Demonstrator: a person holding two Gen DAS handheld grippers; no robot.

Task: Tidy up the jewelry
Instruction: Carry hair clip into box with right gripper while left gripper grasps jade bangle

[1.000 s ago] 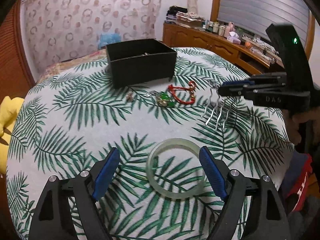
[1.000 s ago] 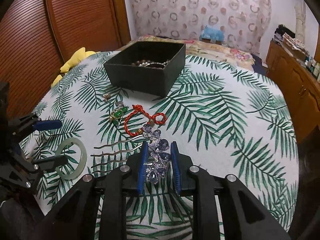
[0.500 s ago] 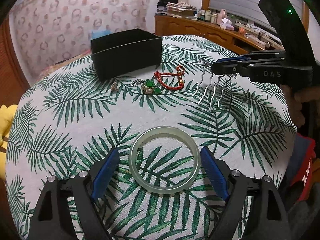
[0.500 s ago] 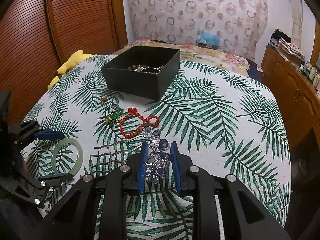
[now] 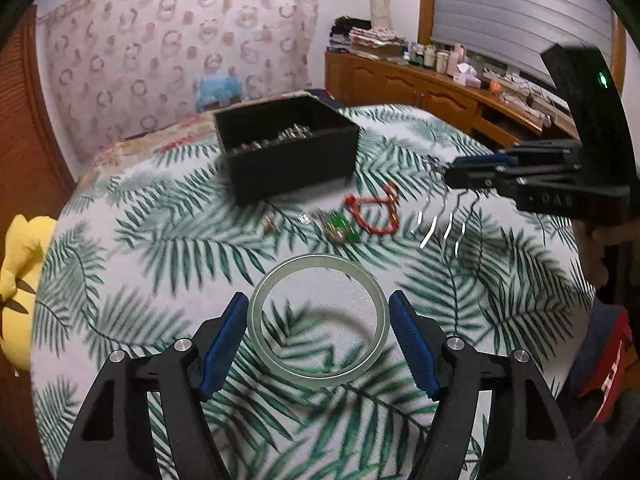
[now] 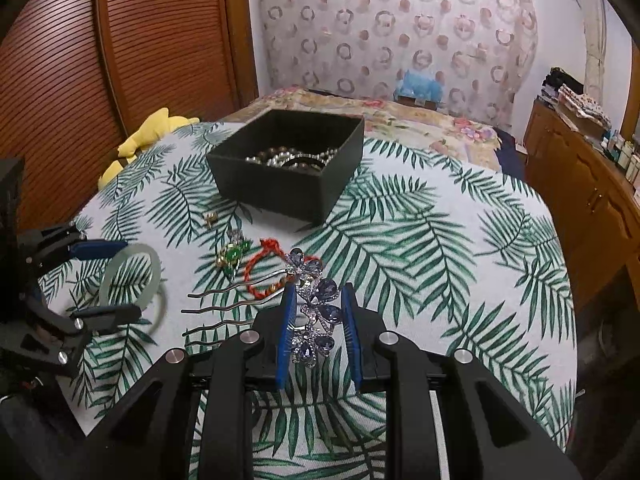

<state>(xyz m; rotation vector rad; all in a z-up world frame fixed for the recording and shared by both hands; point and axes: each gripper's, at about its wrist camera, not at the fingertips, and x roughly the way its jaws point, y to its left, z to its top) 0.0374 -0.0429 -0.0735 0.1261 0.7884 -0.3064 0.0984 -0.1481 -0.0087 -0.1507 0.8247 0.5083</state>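
Palm-print cloth covers the counter. Your left gripper [image 5: 316, 344] has been closing its jaws around the jade bangle [image 5: 318, 322], lifted, for carrying. Your right gripper [image 6: 318, 330] clamps the jewelled hair comb [image 6: 314, 312]. Both suit the black box [image 6: 288, 168] near the far edge.

You have one black box [image 6: 288, 176] on the leaf-print cloth [image 6: 420, 240], with beads inside it too crowded to count. Outside the box you can count six pieces: one pale green bangle [image 5: 318, 320], one jewelled hair comb [image 6: 316, 312], one red cord bracelet [image 5: 374, 212], one green brooch [image 5: 340, 228], and two small trinkets [image 5: 270, 222] [image 5: 306, 218]. You hold two grippers [image 5: 318, 320] [image 6: 318, 312]. One yellow plush toy [image 5: 16, 280] sits beside the cloth.
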